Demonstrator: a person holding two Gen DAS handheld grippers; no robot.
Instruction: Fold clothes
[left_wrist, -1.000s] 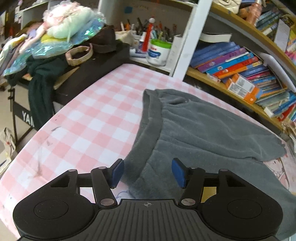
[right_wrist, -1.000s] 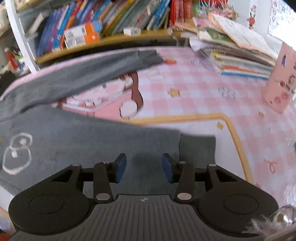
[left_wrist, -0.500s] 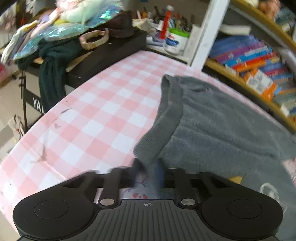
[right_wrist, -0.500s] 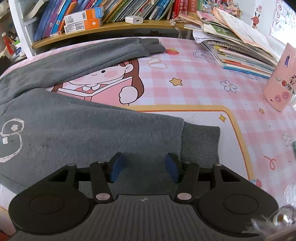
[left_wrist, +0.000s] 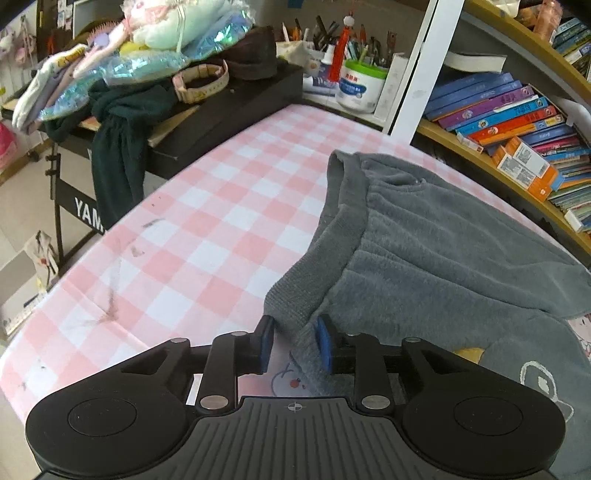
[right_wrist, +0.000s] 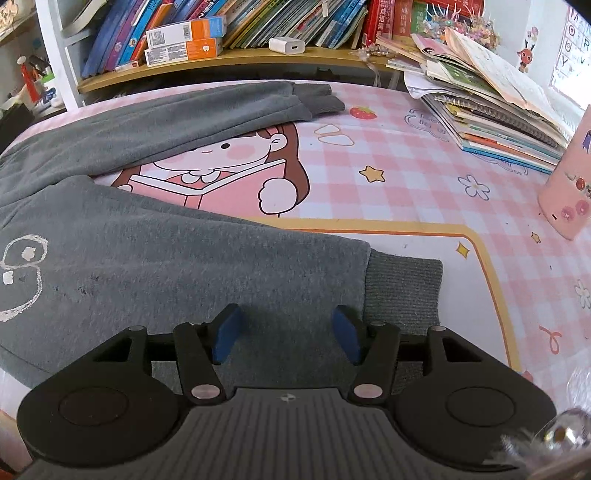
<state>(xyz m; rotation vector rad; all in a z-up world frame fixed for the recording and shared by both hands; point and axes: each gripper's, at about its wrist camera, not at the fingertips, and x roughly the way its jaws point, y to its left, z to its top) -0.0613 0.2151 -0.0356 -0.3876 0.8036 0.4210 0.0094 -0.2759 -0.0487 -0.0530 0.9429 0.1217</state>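
Note:
A pair of grey fleece trousers lies across the pink checked table. My left gripper is shut on the near corner of the ribbed waistband and lifts it a little off the cloth. In the right wrist view the near trouser leg ends in a ribbed cuff. My right gripper is open just above that leg, beside the cuff. The far leg lies along the back of the table.
A bookshelf runs along the table's far side. A black keyboard piled with clothes and toys stands to the left. A stack of books and a pink cup stand at the right.
My left gripper closed on the waistband corner and raised it. My right gripper drew back slightly over the near leg and stayed open.

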